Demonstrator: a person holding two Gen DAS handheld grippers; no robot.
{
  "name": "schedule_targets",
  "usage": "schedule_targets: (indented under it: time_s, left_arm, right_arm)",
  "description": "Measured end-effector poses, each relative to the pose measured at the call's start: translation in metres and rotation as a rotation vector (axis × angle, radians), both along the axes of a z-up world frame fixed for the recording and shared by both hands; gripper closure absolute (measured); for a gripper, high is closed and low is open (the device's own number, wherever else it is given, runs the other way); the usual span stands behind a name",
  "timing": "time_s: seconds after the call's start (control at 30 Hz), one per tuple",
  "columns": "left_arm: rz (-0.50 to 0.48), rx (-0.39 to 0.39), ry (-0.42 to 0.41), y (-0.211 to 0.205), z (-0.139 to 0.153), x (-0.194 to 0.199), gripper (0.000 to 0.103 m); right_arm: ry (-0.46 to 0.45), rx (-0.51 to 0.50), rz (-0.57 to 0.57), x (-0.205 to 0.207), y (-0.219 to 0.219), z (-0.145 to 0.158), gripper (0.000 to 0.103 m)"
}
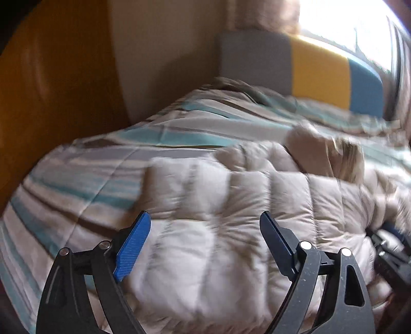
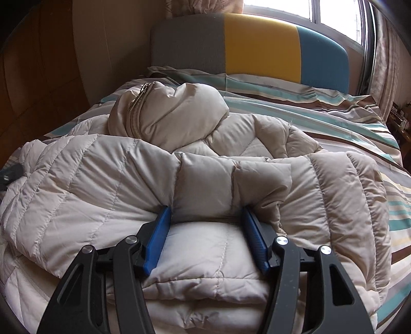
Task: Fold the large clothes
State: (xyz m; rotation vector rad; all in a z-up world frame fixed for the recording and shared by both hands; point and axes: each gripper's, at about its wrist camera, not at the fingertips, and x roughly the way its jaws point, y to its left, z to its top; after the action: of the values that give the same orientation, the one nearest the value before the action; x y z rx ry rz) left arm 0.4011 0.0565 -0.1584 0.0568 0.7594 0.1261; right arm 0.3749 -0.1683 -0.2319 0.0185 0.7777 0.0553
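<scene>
A beige quilted puffer jacket lies spread on a bed, its hood with a zipper bunched at the far side. My right gripper is shut on a thick folded part of the jacket near its front edge; the fabric creases where both blue pads press in. In the blurred left wrist view the same jacket lies below my left gripper, which stands wide open with nothing gripped between its fingers. A dark part of the right gripper shows at that view's right edge.
A striped teal, brown and white duvet covers the bed. A grey, yellow and blue headboard stands at the far end under a bright window. A wooden cabinet and a beige wall run along the left.
</scene>
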Motion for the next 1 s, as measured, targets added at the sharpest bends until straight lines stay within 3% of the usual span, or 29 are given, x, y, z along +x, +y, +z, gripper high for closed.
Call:
schedule_targets:
  time_s: [0.1, 0.23, 0.3, 0.43, 0.6, 0.8, 0.9, 1.0]
  left_arm:
    - [0.018, 0.038, 0.05, -0.002, -0.02, 0.018, 0.013]
    - [0.026, -0.081, 0.107, 0.018, -0.043, 0.032, 0.005]
    - [0.027, -0.086, 0.121, 0.019, -0.046, 0.037, 0.003]
    - [0.027, -0.092, 0.12, 0.02, -0.045, 0.034, 0.003]
    - [0.02, -0.036, 0.122, 0.015, -0.031, 0.021, 0.003]
    - [0.011, -0.001, 0.06, 0.012, -0.009, 0.001, 0.003]
    - [0.005, -0.001, 0.082, 0.003, -0.008, 0.017, 0.003]
    - [0.026, 0.027, 0.128, -0.002, -0.023, 0.034, 0.003]
  right_arm:
    - [-0.001, -0.004, 0.0, 0.001, 0.0, 0.0, 0.045]
    - [-0.005, -0.015, -0.002, 0.0, 0.002, 0.0, 0.045]
    - [-0.006, -0.027, -0.005, 0.0, 0.004, -0.001, 0.045]
    - [-0.007, -0.032, -0.006, 0.001, 0.004, 0.0, 0.045]
    - [-0.013, -0.02, 0.0, -0.003, 0.004, 0.004, 0.045]
    - [-0.071, 0.111, 0.007, -0.003, -0.014, 0.048, 0.044]
    - [-0.036, 0.074, 0.013, 0.016, -0.009, 0.052, 0.044]
    - [0.026, 0.029, 0.003, 0.032, -0.008, 0.034, 0.044]
